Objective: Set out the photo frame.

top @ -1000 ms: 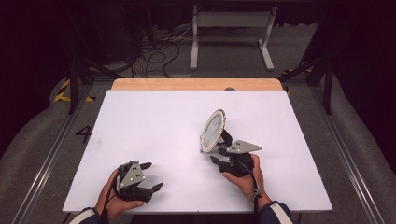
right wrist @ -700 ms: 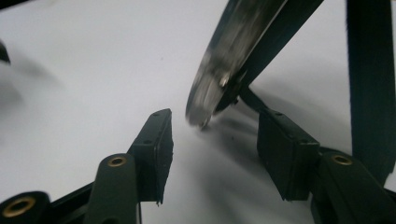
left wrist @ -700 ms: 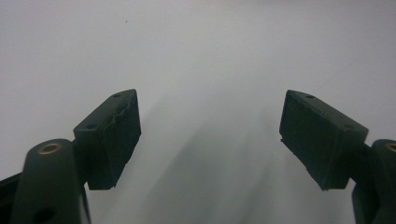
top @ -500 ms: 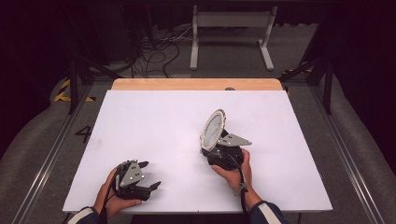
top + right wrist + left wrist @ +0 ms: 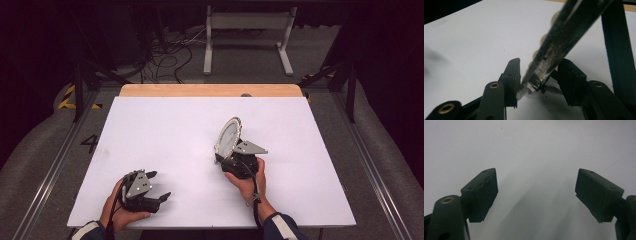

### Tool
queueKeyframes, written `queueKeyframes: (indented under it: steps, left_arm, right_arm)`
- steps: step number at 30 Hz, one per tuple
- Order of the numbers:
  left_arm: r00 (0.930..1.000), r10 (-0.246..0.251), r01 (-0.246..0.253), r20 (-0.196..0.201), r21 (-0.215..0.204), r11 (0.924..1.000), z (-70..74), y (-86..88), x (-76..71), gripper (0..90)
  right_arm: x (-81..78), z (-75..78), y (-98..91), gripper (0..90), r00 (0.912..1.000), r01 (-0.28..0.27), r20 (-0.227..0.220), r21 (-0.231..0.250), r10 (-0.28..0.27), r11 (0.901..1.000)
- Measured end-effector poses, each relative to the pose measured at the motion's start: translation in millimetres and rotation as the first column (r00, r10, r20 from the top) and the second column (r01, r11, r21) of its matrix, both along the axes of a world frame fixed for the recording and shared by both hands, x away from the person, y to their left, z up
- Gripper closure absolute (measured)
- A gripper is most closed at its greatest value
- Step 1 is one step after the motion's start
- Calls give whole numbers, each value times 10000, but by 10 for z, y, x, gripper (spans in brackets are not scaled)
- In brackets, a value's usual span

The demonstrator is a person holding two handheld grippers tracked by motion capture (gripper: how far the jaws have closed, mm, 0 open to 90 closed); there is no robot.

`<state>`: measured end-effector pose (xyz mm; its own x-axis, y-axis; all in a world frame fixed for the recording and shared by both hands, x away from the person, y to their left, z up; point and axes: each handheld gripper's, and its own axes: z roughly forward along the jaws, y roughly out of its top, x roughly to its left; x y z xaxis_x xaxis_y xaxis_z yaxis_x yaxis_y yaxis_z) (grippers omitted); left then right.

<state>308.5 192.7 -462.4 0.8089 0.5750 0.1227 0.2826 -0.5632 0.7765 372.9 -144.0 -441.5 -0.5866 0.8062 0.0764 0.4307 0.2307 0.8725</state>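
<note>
White tabletop (image 5: 165, 135) spreads across the whole work area, with a bare strip of wood (image 5: 210, 90) along its far edge, and every place below is given from that white sheet. Near its middle, somewhat toward the person's right, a round disc (image 5: 228, 137) with a pale face and a metal rim stands on edge rather than lying flat; its long axis rises steeply from the sheet and leans away from the person and a little to the right, the pale face turned toward the left side of the sheet. The right gripper (image 5: 223, 159) sits at the disc's lower edge, on the near side of it, held in the person's right hand (image 5: 248, 180). In the right gripper view the disc (image 5: 564, 37) runs as a dark slanted band from upper right down to a worn tip between the two pads; that tip lies against the left pad (image 5: 514, 75), while a gap shows before the right pad, and these jaws have just been closing around it. At the sheet's near left corner the left gripper (image 5: 161, 186) rests low, jaws spread wide and released, with bare white surface between the pads (image 5: 485, 192).
</note>
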Motion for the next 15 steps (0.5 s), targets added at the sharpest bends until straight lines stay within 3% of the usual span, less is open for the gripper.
queueKeyframes:
  steps: [15]
  left_arm:
    - [10000,28,-27,55,-285,9996,18,21,-4,185]
  right_arm:
    - [-17,25,-137,625,9981,-520,-328,-9,519,9986]
